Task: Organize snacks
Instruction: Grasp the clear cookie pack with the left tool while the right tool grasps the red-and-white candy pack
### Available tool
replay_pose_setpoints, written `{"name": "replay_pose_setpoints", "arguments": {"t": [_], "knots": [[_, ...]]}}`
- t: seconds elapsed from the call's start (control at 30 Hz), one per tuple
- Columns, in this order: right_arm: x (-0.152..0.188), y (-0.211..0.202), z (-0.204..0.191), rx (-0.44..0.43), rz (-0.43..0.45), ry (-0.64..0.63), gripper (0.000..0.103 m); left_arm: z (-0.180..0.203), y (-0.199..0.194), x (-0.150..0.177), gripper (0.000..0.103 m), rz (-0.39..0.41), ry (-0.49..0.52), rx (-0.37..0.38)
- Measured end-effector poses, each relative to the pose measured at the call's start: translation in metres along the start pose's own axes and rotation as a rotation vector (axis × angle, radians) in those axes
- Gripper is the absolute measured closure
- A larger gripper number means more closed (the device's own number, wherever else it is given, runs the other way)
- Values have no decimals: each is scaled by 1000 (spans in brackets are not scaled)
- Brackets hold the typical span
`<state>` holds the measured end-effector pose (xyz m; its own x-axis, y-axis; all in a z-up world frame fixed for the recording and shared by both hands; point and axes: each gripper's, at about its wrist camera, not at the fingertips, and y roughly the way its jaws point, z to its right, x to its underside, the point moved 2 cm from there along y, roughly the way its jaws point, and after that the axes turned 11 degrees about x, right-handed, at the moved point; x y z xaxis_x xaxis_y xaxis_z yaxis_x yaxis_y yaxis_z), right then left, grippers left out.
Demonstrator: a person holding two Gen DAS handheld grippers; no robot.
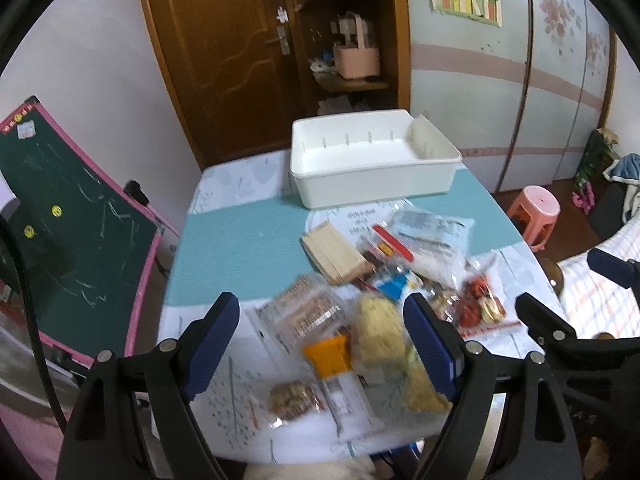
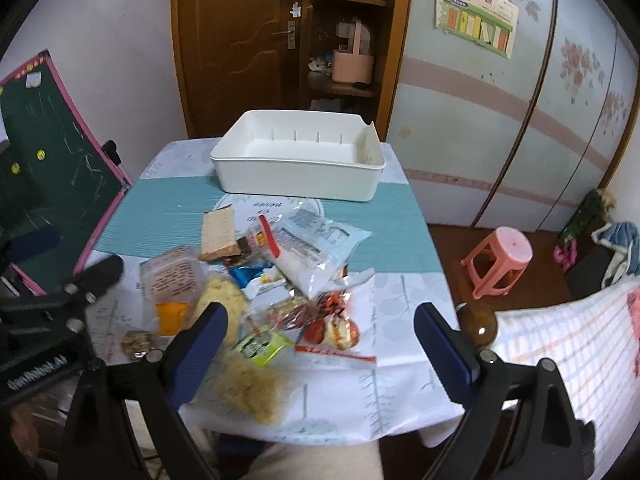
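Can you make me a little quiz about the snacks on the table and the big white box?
1. True or false: the white rectangular plastic bin already holds snack packets.
2. Which lies nearest the bin? A) the flat brown wafer packet B) the clear bag of red-wrapped candies C) the clear bag of pale yellow puffs
3. Fill in: both the left gripper and the right gripper are ____ and hold nothing.

Key:
1. False; its inside looks bare.
2. A
3. open
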<state>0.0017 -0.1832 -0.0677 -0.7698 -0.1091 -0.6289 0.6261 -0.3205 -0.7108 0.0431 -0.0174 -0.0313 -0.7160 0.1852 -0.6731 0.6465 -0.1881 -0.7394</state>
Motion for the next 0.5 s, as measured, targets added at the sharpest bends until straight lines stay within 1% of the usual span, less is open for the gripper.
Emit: {"name": "replay_pose_setpoints", "arguments": {"t": [0.1, 0.2, 0.3, 0.4, 0.5], "knots": [[-10, 9, 4, 9, 7, -25, 8, -8, 8, -9, 20, 8, -3, -26], [-22, 16, 10, 34, 32, -47, 8, -16, 21, -17, 20, -6, -2, -44], [-32, 25, 16, 53, 46, -56, 8, -26, 38, -22, 20, -43, -16, -28], [-35, 39, 22, 33, 15, -38, 8, -36, 60, -22, 20, -86, -32, -7], [-29, 61, 26, -6, -53, -6, 8, -45, 88, -16, 19, -166, -20, 12]]}}
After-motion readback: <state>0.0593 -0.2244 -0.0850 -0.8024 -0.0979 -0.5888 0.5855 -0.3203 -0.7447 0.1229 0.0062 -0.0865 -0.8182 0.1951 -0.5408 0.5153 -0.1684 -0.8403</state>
